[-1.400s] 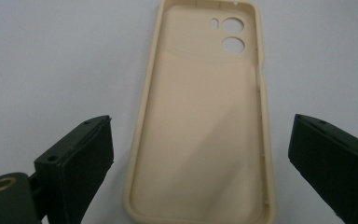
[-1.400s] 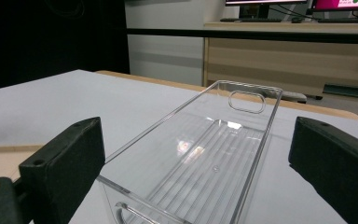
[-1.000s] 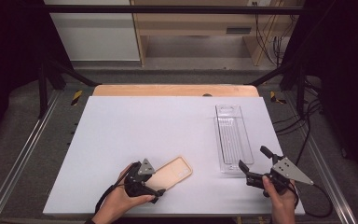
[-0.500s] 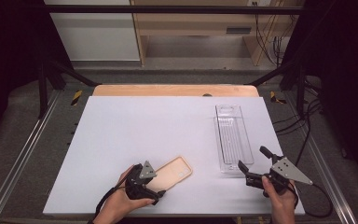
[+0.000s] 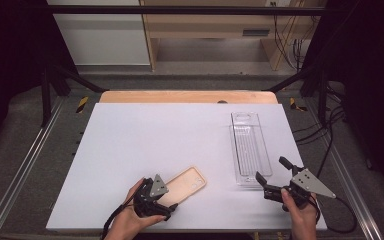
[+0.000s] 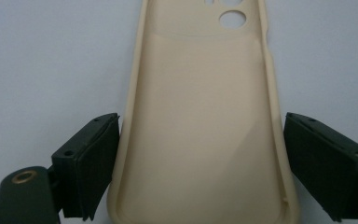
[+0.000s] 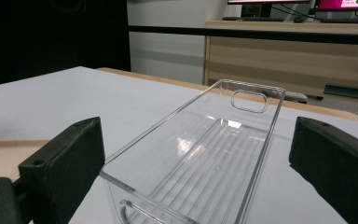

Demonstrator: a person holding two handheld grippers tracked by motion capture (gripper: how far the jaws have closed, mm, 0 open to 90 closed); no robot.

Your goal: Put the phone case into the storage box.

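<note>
phone case (image 6: 200, 126): light, flexible, near desk's front edge | grip long sides | left gripper (image 6: 200, 163) jaws closing astride it, not pressing | right gripper (image 7: 196, 172) jaws wide, empty, facing clear tray (image 7: 205, 158)

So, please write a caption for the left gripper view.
Black jaws straddle the beige silicone phone case on the white table.

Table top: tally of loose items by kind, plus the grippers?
Phone case, beige: 1
Clear plastic bin: 1
Grippers: 2, left gripper and right gripper
Total: 4
</note>
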